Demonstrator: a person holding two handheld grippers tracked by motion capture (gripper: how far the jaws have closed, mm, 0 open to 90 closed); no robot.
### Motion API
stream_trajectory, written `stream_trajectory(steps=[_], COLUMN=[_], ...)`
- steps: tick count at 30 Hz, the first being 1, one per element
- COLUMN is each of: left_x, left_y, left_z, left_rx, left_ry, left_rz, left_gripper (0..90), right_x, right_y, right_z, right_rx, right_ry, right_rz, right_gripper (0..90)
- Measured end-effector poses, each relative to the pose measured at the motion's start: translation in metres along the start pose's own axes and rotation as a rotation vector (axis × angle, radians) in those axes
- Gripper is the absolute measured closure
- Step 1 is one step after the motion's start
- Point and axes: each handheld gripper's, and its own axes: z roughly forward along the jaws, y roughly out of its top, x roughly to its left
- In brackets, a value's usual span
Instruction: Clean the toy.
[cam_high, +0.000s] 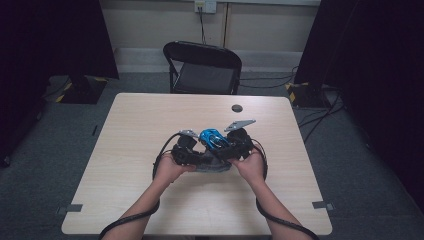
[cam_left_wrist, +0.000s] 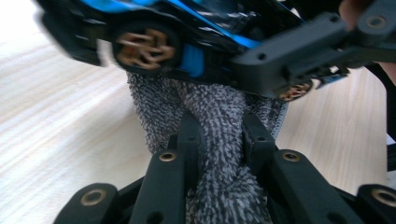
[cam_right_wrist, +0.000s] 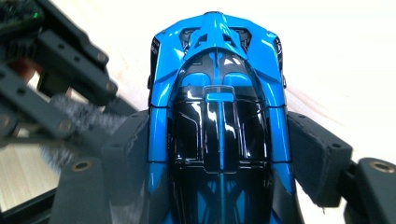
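My right gripper (cam_right_wrist: 220, 147) is shut on a blue and black toy car (cam_right_wrist: 219, 107), one padded jaw on each flank. In the high view the car (cam_high: 212, 138) is held just above the middle of the table, between both hands. The left gripper (cam_left_wrist: 219, 128) is shut on a grey terry cloth (cam_left_wrist: 215, 112), which bunches between its jaws and reaches up to the car's underside (cam_left_wrist: 196, 56) by a bronze wheel (cam_left_wrist: 144, 46). From the right gripper view, the left gripper (cam_right_wrist: 56, 84) and the cloth (cam_right_wrist: 77, 119) sit against the car's left side.
The light wooden table (cam_high: 150, 125) carries a small dark round object (cam_high: 237, 108) near its far edge. A black folding chair (cam_high: 205, 67) stands behind the table. Cables trail along both forearms and across the floor at right.
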Motion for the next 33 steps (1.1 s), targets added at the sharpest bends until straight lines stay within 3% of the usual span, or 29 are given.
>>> stream_trajectory(steps=[5,14,23,28,33], left_x=[-0.007,-0.024,-0.037,-0.041,-0.034], left_y=[-0.002,-0.003,-0.005,-0.008,-0.010], left_z=[0.006,0.017,0.016,0.015,0.006], left_rx=[0.009,0.047,0.075,0.097,0.096], left_ry=[-0.018,-0.060,-0.110,-0.106,-0.081], left_rz=[0.009,0.059,0.111,0.136,0.125], left_gripper=[73.7,73.7,73.5,73.5,73.4], right_x=[-0.001,-0.003,-0.009,-0.012,-0.014], right_y=[0.005,0.013,0.015,0.015,0.016], right_z=[0.005,0.008,0.009,0.008,0.005], right_rx=[0.003,0.000,0.005,0.005,0.001], right_ry=[-0.008,-0.014,-0.026,-0.031,-0.035], right_rz=[0.005,0.019,0.034,0.040,0.039], right_gripper=[28.4,28.4,28.5,28.5,28.5])
